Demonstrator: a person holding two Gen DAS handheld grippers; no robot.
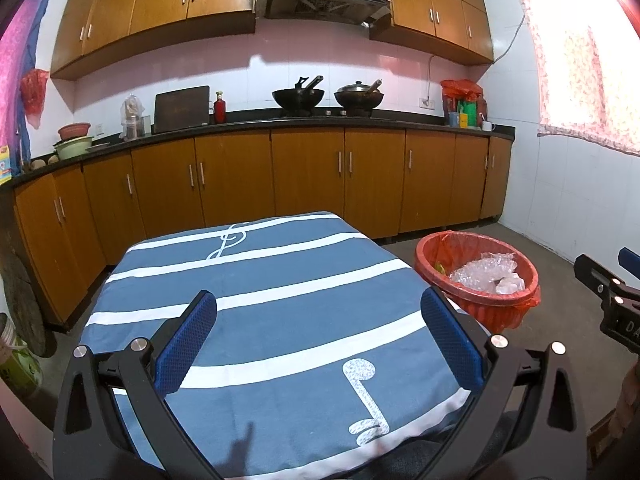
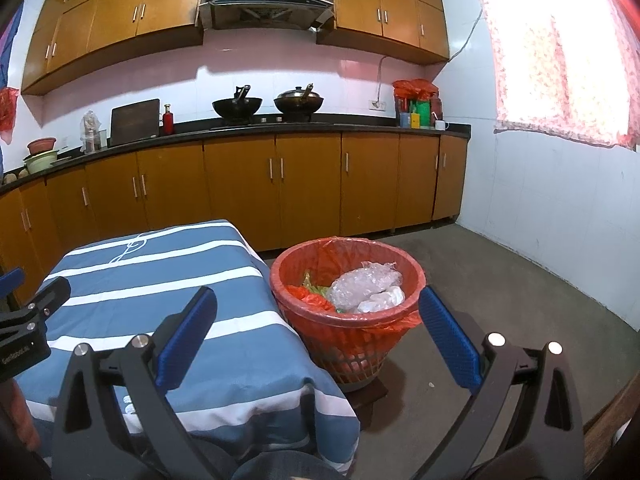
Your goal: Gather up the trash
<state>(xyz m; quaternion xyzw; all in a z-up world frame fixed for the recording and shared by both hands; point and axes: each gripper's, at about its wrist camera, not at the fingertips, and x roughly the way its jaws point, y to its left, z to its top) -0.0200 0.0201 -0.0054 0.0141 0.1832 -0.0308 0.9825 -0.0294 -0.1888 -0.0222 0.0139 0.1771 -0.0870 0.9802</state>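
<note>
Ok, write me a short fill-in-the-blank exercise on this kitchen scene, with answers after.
1. The red plastic basket is lined with a ____ bag.
2. The blue cloth on the table has ____ stripes.
3. Both the left gripper and the right gripper are ____.
4. Two black woks stand on the ____.

Answers: red; white; open; stove

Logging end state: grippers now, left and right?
Left gripper: open, empty, over the table.
Right gripper: open, empty, facing the bin.
</note>
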